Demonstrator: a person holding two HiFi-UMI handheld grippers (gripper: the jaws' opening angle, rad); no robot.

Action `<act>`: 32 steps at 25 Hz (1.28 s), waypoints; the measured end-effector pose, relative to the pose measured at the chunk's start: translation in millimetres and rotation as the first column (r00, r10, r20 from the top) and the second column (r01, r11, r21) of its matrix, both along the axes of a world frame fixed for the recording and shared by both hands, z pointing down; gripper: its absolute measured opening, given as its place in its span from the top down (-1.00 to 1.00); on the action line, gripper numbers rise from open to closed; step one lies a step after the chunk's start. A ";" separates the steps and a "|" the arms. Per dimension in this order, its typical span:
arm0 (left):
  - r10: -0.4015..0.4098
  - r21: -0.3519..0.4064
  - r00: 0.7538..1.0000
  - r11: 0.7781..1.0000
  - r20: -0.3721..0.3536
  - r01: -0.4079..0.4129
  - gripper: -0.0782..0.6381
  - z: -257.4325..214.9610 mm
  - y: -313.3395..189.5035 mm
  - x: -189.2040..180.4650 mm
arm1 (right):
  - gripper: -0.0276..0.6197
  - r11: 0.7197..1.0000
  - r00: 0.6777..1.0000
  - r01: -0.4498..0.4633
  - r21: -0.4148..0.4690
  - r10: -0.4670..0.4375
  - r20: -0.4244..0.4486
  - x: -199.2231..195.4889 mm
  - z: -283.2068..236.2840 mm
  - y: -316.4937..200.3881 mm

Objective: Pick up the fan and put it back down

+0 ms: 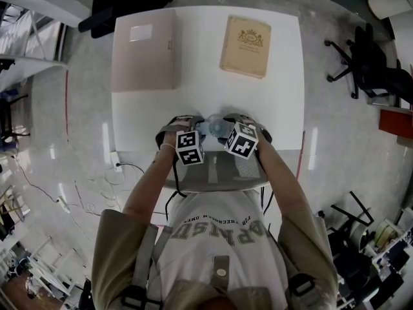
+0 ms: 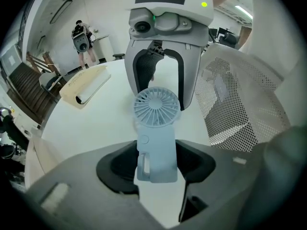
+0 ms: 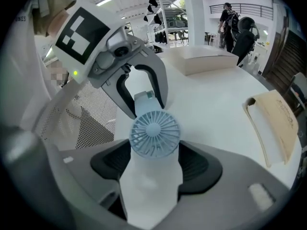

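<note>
Holding: the left gripper [image 2: 156,164] had its jaws drawn in to a middling width on the flat body of the fan [image 2: 156,143], a pad against each side.
Right gripper [image 3: 154,162]: jaws closed on the fan's round grille head, one pad on each side of it.
Fan: pale blue, hand-held type, gripped by both tools at once. The two grippers faced each other across it, tips angled steeply down.
Fan position: at the near edge of the white table [image 1: 277,95], directly in front of the person. Could not tell whether its lower end touched the tabletop.
Box: flat, pink, on the far left part of the table [image 1: 143,57], well apart from the fan.
Book: tan cover [image 1: 246,46], on the far right part of the table, beside the box but not touching it.
Chair back: white mesh [image 1: 213,173], just below the grippers, between the table edge and the person's chest.
Floor: pale and glossy, with a black office chair [image 1: 364,60] standing to the right of the table.
</note>
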State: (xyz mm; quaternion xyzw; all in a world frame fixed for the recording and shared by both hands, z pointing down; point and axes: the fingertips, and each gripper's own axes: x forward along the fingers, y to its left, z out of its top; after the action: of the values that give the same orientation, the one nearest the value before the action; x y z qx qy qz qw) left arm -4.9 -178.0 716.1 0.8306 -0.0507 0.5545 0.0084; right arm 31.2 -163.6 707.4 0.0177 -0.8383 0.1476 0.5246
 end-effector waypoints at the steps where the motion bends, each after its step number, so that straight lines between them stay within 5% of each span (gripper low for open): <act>1: 0.003 0.001 1.000 1.000 -0.003 -0.003 0.13 -0.3 0.1 -0.1 | -0.03 1.000 1.000 0.000 -0.003 0.000 -0.003 0.4 0.8 -0.3; 32: 0.001 -0.019 1.000 1.000 -0.009 -0.001 0.07 1.2 -2.1 -0.5 | -0.01 0.998 0.997 0.052 0.029 -0.051 -0.055 9.5 13.2 -1.0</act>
State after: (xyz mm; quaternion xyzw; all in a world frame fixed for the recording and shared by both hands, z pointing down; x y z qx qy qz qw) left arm -5.4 -180.1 717.3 0.8330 -0.0451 0.5512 0.0162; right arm 40.8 -164.6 720.6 0.0081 -0.8261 0.1207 0.5503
